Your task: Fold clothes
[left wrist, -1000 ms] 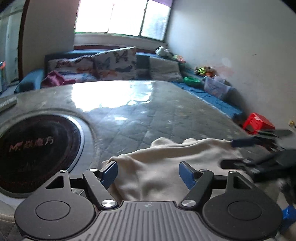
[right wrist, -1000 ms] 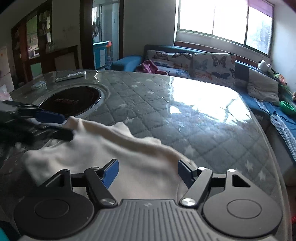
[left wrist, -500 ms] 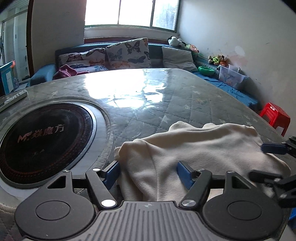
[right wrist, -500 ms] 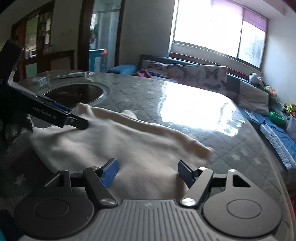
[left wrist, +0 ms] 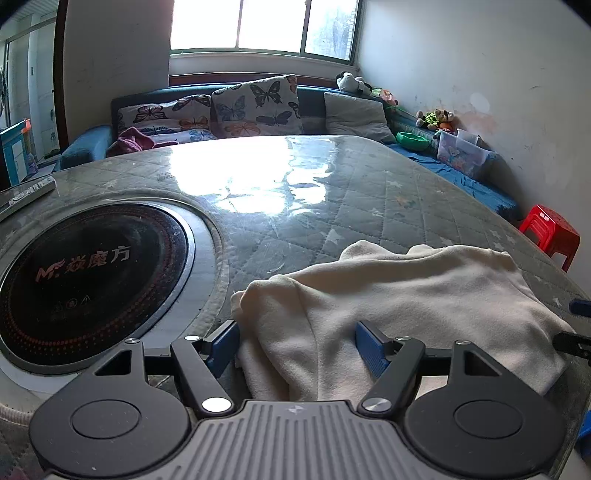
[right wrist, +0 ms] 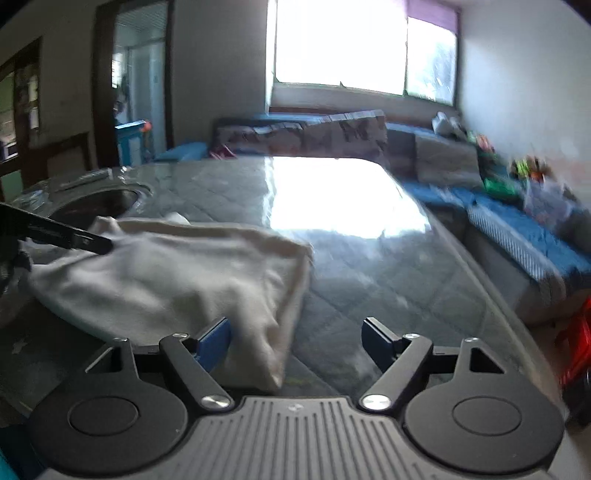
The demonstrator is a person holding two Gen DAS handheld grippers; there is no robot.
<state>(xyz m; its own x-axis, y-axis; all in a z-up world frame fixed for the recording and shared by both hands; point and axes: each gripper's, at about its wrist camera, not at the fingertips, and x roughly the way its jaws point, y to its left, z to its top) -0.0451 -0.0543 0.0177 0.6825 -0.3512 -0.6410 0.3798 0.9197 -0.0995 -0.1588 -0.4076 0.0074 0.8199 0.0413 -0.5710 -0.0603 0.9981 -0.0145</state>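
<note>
Cream garment on quilted table, between spread left hand-held gripper, right hand-held gripper likewise agape

A lived-in home living room is showing here: a blue corner sofa is running along the walls under a bright window, carrying butterfly-print cushions and soft toys. A quilted table with a built-in round cooktop is filling the foreground, and a red plastic stool is standing beside it.
</note>
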